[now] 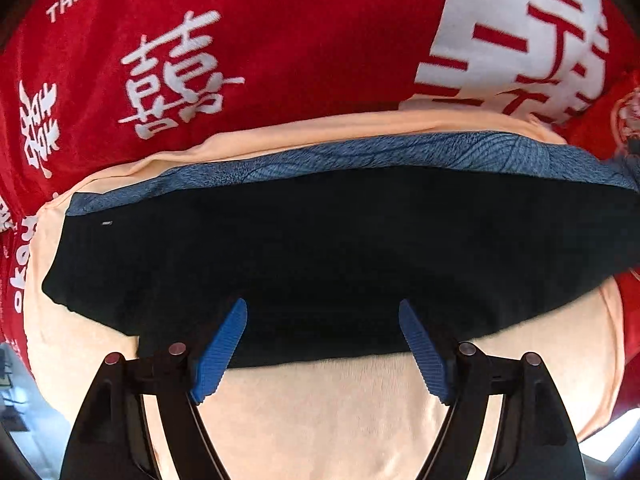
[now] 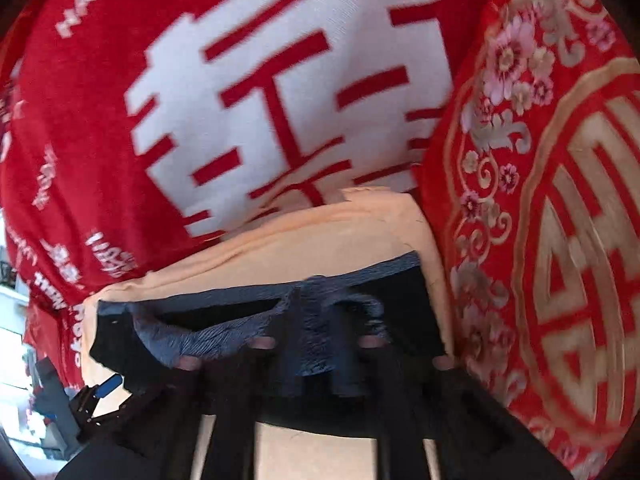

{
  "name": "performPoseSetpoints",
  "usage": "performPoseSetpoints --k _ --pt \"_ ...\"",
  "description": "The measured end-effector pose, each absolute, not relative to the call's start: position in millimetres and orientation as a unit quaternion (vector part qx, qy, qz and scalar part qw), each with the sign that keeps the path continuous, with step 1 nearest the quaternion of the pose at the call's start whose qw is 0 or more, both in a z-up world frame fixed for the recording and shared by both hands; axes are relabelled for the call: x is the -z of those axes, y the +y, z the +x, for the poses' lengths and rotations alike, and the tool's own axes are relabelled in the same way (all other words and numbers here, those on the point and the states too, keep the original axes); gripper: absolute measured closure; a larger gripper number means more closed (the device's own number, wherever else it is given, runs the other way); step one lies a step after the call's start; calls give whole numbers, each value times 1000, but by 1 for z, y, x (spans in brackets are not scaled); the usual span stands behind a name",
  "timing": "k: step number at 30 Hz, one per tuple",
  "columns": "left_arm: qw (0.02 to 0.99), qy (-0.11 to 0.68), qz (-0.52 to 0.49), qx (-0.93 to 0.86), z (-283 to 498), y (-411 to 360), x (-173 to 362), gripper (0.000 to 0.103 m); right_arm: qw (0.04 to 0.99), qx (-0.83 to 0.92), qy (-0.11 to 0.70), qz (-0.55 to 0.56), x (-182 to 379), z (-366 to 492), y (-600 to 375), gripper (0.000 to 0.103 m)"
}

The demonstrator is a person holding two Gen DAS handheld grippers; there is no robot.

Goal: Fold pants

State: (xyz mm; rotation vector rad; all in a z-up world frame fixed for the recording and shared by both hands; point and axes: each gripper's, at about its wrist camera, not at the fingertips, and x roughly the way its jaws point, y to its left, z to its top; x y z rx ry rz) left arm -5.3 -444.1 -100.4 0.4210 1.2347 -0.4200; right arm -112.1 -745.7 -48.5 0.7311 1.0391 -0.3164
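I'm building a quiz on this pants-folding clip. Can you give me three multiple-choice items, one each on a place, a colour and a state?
1. What do the black pants lie directly on?
A. a peach cloth
B. a wooden floor
C. a wire basket

2. What colour is the pants' waistband?
A. yellow
B. blue
C. white

3. How does the left hand-held gripper stand?
A. shut on the waistband
B. shut on the peach cloth
C. open, holding nothing

Answers:
1 A: the peach cloth shows all around the pants, and it lies on a red bedspread.
2 B: a textured blue band runs along the pants' far edge.
3 C: its blue pads are spread wide apart over the pants' near edge.
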Motion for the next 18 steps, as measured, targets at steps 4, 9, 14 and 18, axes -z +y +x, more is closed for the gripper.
performPoseSetpoints --k 4,9,14,18 --pt "773 574 196 185 7 -462 111 23 814 144 471 309 42 -114 -749 11" --pt "770 569 220 186 21 -492 128 23 806 124 477 327 36 -128 -739 26" --pt "763 573 233 189 21 -512 146 23 729 140 558 370 100 -177 -704 43" --pt "762 570 240 192 18 -518 154 23 691 187 567 407 140 -202 -701 44"
